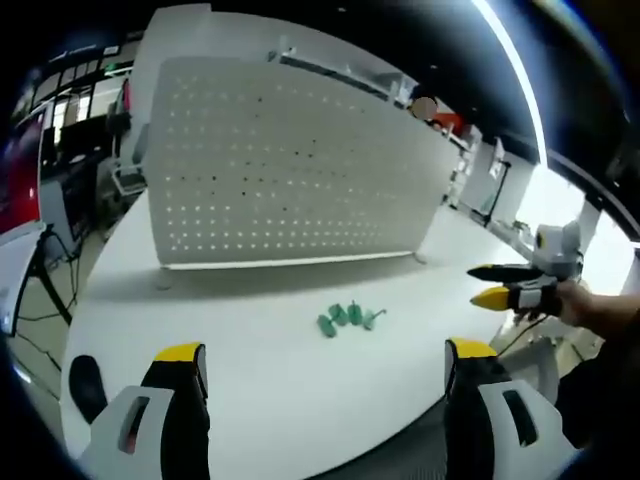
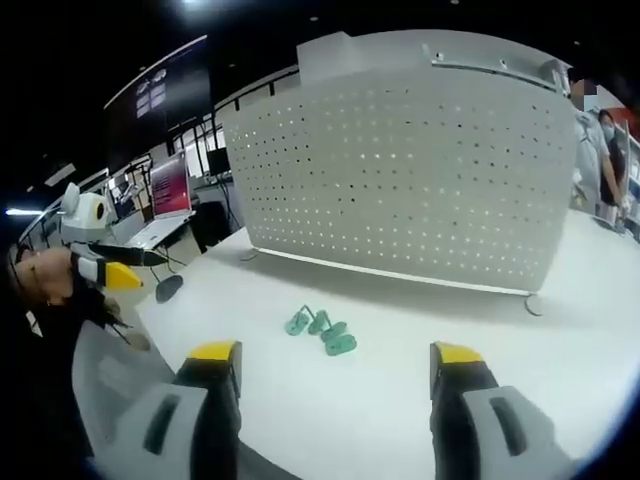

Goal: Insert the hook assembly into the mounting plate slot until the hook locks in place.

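On the white tabletop [image 1: 250,400] the green hooks [image 1: 345,318] lie mid-table before the pegboard [image 1: 290,170]; with both grippers' jaws wide and empty, approach one hook squarely.

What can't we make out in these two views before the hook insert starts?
- Green hooks: too small in both gripper views to count or to tell their shape.
- Pegboard: its holes are too small to tell which one is the target slot.
- Right gripper in the left gripper view: too small to read its jaws there.
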